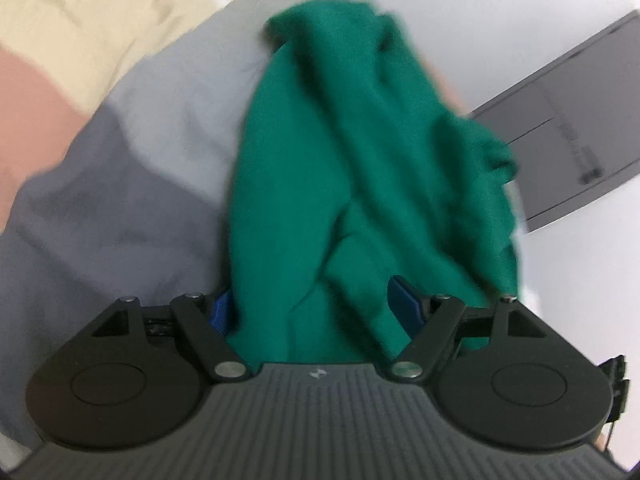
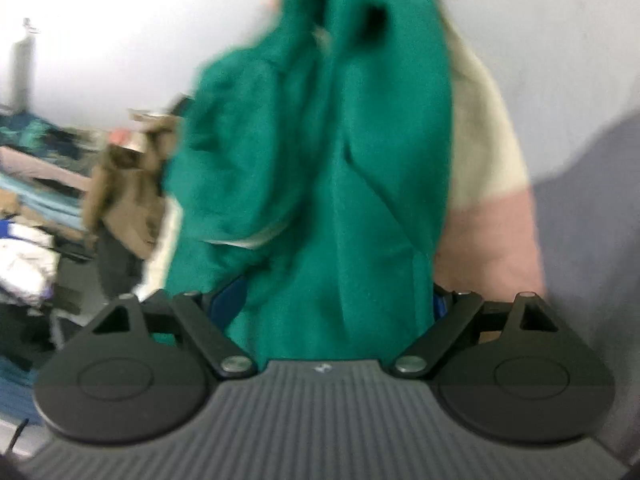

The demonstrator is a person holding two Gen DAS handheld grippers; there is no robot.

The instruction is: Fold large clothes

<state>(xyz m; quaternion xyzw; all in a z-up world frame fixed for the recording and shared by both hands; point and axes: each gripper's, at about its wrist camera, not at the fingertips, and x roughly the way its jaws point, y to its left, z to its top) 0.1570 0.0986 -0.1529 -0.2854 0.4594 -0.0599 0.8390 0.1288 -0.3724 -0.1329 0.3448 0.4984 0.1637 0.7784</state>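
Looks like a lived-in room of a home, most likely a bedroom or a laundry corner. Plain white walls [image 1: 500,8] on all sides. Along the left edge of the right wrist view, heaps of loose clothing [image 2: 28,220] (teal, blue, white, pink, all blurred), with a brown garment [image 2: 128,184] hanging or draped beside them. Higher up near that edge, a grey bottle [image 2: 22,60] standing upright. In the left wrist view, a grey panelled door or cabinet front [image 1: 580,120] against the wall, seen tilted. Everywhere soft fabrics and household clutter, with a large green garment [image 1: 340,180] filling the middle.
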